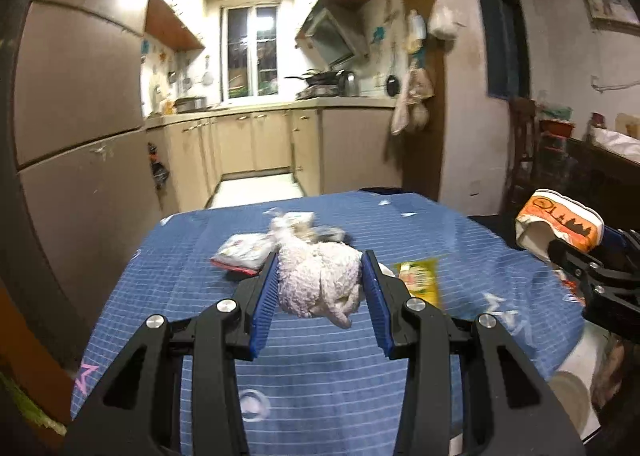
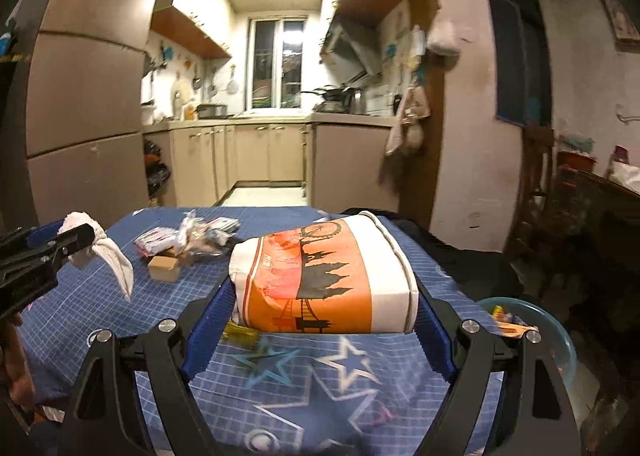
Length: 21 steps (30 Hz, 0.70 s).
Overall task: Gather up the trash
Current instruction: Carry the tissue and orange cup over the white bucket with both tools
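Observation:
My left gripper [image 1: 320,272] is shut on a crumpled white paper towel [image 1: 318,280] and holds it above the blue checked tablecloth [image 1: 320,376]. From the right wrist view the same towel [image 2: 116,260] hangs off the left gripper [image 2: 60,244] at the left edge. My right gripper [image 2: 324,296] is shut on a squashed orange-and-white paper cup [image 2: 320,280] lying on its side between the blue pads. The cup [image 1: 560,224] also shows at the right of the left wrist view. More trash lies on the cloth: plastic wrappers [image 2: 192,236], a small cardboard box [image 2: 164,268] and a yellow packet [image 1: 418,276].
A light blue bin or bowl [image 2: 560,336] with scraps in it stands low at the right of the table. A tall fridge [image 1: 80,96] rises on the left. Kitchen cabinets [image 2: 256,152] are straight ahead, and a dark cluttered table [image 1: 600,168] is on the right.

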Tool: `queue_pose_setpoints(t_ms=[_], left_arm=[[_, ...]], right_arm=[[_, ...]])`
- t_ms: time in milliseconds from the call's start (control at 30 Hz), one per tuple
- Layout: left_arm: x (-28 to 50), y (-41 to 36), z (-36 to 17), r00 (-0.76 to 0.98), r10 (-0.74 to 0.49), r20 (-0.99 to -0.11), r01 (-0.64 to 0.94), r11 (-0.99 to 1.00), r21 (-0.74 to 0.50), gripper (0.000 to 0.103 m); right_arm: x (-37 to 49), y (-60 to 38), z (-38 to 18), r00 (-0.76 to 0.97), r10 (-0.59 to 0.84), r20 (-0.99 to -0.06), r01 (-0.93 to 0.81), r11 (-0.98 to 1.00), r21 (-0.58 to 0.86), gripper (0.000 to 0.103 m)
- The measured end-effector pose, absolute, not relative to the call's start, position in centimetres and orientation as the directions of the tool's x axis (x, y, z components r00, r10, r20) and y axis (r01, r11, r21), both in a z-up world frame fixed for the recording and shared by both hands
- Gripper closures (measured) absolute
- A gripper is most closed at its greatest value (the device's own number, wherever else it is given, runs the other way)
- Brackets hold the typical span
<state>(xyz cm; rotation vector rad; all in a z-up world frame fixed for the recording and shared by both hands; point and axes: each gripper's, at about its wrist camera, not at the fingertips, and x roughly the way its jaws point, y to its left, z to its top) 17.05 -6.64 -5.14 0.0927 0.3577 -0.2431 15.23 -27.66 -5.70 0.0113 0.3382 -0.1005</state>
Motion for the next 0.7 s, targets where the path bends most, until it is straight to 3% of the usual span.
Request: queue_pose_setpoints(t_ms=[400, 700], left_arm=[[12.3, -16.0, -3.0, 0.847, -0.435, -0.305, 0.467, 0.883, 0.040, 0.064], [8.9, -24.1, -4.0, 0.757, -0.570, -0.319, 0.616, 0.785, 0.058, 0.064]], right_arm=[[4.3, -36.5, -3.5, 0.900, -0.316, -0.299, 0.331, 0.944, -0.001, 0.020], [-2.8, -43.5, -5.5, 0.828, -0.443, -0.344, 0.477, 0.879, 0.016, 0.020]])
